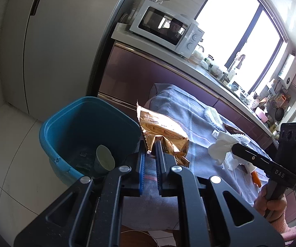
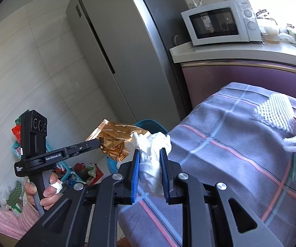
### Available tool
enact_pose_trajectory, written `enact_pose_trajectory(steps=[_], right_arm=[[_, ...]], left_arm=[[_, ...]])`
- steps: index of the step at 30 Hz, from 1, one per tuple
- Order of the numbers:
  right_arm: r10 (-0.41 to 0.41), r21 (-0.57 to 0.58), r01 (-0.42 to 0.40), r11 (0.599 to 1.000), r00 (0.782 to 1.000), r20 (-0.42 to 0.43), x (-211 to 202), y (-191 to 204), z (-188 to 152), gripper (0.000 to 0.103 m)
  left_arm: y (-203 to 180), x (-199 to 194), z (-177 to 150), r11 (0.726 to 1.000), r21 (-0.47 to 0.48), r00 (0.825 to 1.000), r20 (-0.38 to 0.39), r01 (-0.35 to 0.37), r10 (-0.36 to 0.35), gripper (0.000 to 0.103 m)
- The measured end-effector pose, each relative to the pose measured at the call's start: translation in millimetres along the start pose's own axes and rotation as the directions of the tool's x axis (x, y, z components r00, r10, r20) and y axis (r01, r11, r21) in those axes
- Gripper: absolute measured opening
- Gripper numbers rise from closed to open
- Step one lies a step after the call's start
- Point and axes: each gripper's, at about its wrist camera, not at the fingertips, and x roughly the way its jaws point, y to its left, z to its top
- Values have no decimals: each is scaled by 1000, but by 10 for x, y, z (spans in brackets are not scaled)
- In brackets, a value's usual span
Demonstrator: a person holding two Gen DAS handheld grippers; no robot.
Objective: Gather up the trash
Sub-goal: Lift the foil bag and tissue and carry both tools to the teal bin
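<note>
**Both grippers loaded**

At lower centre the right gripper [image 2: 149,150] pinches a white tissue [image 2: 152,156] between its blue pads. Left of it, the left gripper [image 2: 100,143], in a hand [image 2: 45,189] with a pink sleeve, grips a gold wrapper [image 2: 117,142]. A checked cloth [image 2: 230,154] covers the right; a microwave [image 2: 220,22] sits upper right.

I see a shiny gold-bronze snack wrapper [image 1: 164,131] with dark lettering, and a plain white crumpled tissue [image 2: 152,154]. The bin [image 1: 86,131] is teal-blue, with a pale green paper cup [image 1: 104,160] inside. My table [image 2: 240,154] wears a grey-lavender cloth checked with pink and pale blue lines. The fingers [image 2: 135,175] carry blue pads on black frames. The microwave [image 2: 220,22] is white.
</note>
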Motion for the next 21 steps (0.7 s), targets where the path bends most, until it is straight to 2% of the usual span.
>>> enact_pose_trajectory(steps=[21], right_arm=[[100,-66,-108,992,988,-115,723,407,196,19]], left_arm=[[622,107,60,986,-93,990,-15,-142,141,10]])
